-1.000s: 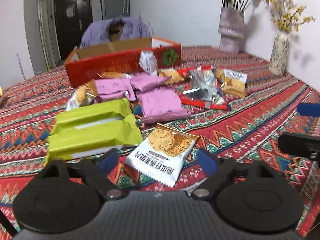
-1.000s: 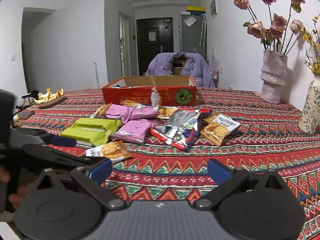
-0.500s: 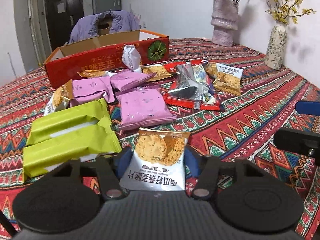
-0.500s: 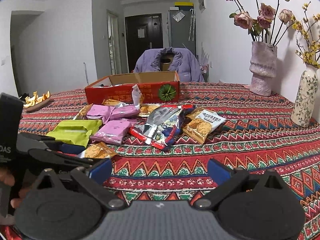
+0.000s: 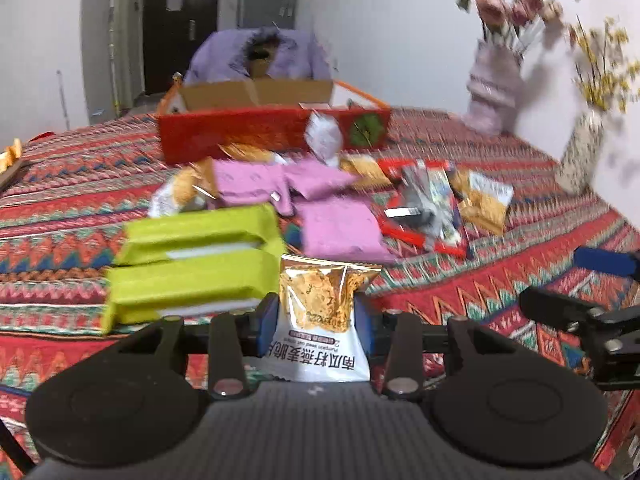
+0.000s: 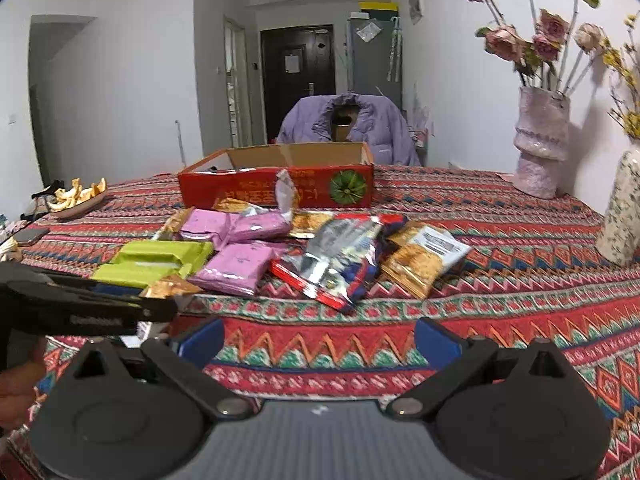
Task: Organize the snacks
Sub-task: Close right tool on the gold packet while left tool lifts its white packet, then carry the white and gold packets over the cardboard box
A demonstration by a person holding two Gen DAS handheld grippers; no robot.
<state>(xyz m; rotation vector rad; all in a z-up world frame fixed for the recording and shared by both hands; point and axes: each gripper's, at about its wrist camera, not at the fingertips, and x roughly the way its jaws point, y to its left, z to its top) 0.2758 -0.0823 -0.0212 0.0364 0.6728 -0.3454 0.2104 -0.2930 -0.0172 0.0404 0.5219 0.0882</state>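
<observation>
Snacks lie scattered across the patterned tablecloth (image 6: 500,216) in front of the open red cardboard box (image 6: 276,190) — purple packets (image 6: 236,262), two green packs (image 5: 192,264), a silver-and-red bag (image 6: 340,256), and a crisp packet (image 6: 424,256) off to the right. One small white-and-gold crisp packet (image 5: 320,320) sits between the blue pads of the left gripper (image 5: 316,316), whose jaws are closing on it; the pads already press its sides and the foil has bowed and creased between them. The right gripper (image 6: 316,338) hovers over bare cloth, its jaws spread wide with nothing between them.

The hold looks shallow and sideways across a puffed, slippery bag, so the packet could squirt forward out of the pads or pivot and droop on the way to the box. Squeezing harder to fix that risks crushing the crisps inside or popping the seal. The green packs lie just beside the held packet — a low, dragging lift could snag them and shove them out of place. The right gripper's finger (image 5: 604,260) is close on the right side, so a careless swing that way could knock the two tools together. The left-wrist view is blurred, so how firmly the pads bite is hard to judge.
</observation>
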